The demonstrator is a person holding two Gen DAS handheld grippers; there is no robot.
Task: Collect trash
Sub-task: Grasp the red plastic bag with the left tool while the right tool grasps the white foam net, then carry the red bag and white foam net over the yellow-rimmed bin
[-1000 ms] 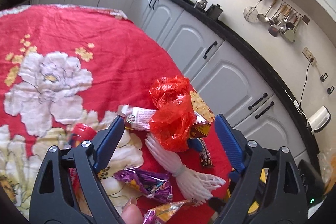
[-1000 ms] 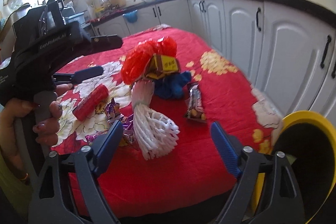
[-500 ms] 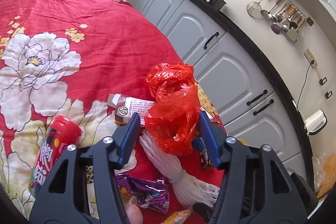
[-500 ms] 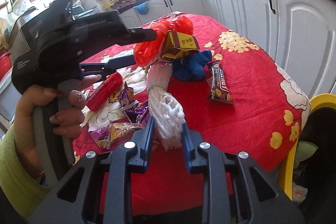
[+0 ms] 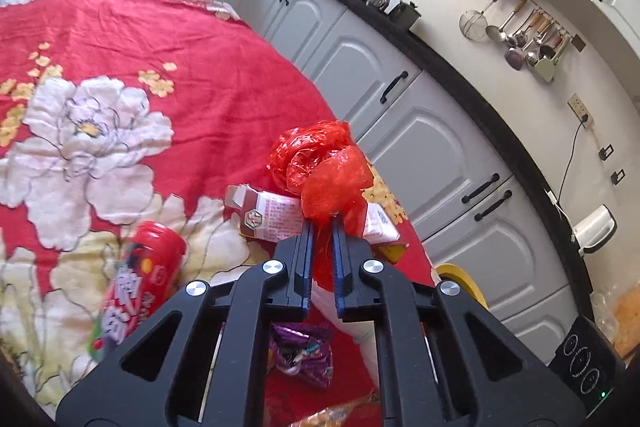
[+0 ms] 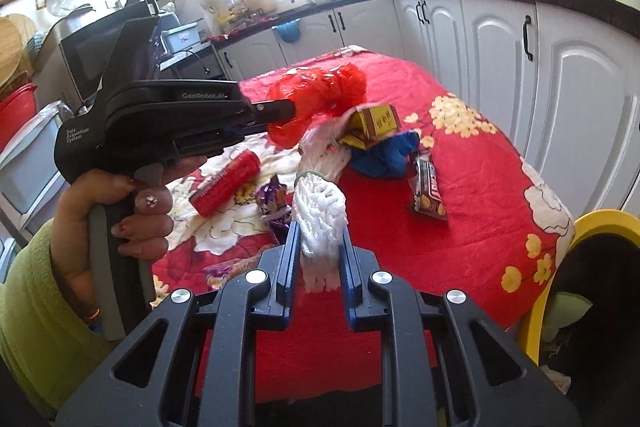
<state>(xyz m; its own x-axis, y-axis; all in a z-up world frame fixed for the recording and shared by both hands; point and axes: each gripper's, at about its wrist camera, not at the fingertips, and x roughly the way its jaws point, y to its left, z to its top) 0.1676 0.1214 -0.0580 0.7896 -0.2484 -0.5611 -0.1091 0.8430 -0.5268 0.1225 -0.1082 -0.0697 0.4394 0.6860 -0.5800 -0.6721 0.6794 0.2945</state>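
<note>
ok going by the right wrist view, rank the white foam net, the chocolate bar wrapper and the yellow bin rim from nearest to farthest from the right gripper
1. White foam net: clamped between the right gripper fingers.
2. Chocolate bar wrapper: beyond, to the right, on the red tablecloth.
3. Yellow bin rim: far right, off the table edge.

I see a tabletop point(image 6: 472, 187) under a red cloth printed with white and yellow flowers. Lying on it are a red cylindrical can point(image 6: 226, 183) on its side, purple candy wrappers point(image 6: 274, 205) just beside it, a brown snack bar wrapper point(image 6: 428, 187), a crumpled blue bag point(image 6: 384, 155) and a flattened carton point(image 5: 276, 213) near the edge facing the white cabinets.
</note>
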